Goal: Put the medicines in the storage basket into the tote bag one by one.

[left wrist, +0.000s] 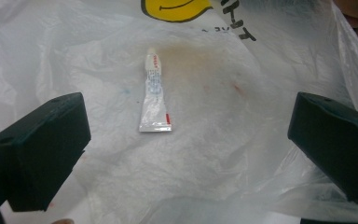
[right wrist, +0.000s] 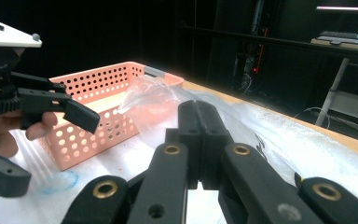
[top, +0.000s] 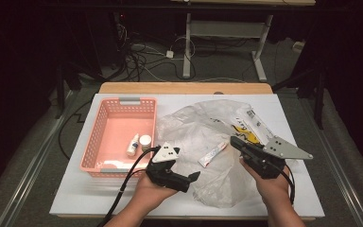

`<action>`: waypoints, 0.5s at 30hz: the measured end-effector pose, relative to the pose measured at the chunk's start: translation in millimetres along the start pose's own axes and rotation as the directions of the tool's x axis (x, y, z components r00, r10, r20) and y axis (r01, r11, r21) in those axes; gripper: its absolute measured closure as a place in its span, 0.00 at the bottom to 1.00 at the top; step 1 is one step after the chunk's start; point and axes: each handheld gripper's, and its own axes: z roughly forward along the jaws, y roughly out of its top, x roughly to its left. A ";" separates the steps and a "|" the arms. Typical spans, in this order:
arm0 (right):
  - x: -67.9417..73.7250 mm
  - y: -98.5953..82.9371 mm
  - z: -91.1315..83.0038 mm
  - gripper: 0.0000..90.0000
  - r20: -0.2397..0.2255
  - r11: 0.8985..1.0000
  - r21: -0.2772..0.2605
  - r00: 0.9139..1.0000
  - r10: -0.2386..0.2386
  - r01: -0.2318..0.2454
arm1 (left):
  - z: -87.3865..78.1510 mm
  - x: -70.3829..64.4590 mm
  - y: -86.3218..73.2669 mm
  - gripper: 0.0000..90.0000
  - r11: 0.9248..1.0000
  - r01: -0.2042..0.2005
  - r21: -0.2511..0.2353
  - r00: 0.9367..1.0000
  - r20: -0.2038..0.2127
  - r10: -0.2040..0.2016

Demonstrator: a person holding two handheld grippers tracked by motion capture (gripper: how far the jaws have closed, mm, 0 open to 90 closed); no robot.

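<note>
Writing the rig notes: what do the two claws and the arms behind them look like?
Both are black, each with two blocky jaws; brass-coloured pivot pins show on the right claw. The left claw carries a small pale three-cornered plate with dark dots, and a black cable trails from it toward the table edge. The right claw in the high view has a larger grey plate with dark dots. Forearms are bare, no sleeves visible.

room: was dark | floor: grey carpet point(top: 38, 142), tangled black cables point(top: 137, 59) | furniture: white-legged metal desk frame point(top: 227, 33) stood behind wooden tabletop point(top: 184, 88)
</note>
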 end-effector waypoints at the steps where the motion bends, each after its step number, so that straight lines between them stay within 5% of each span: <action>1: 0.0 0.0 0.0 1.00 0.000 1.000 0.000 1.000 -0.001 0.001 | -3.1 0.7 -0.6 0.00 1.000 -0.001 -0.002 1.000 -0.006 0.001; 15: 0.7 -0.1 -0.7 1.00 0.001 1.000 0.001 1.000 0.003 -0.003 | -29.6 21.8 -13.2 0.00 0.999 0.044 -0.021 0.997 -0.064 -0.045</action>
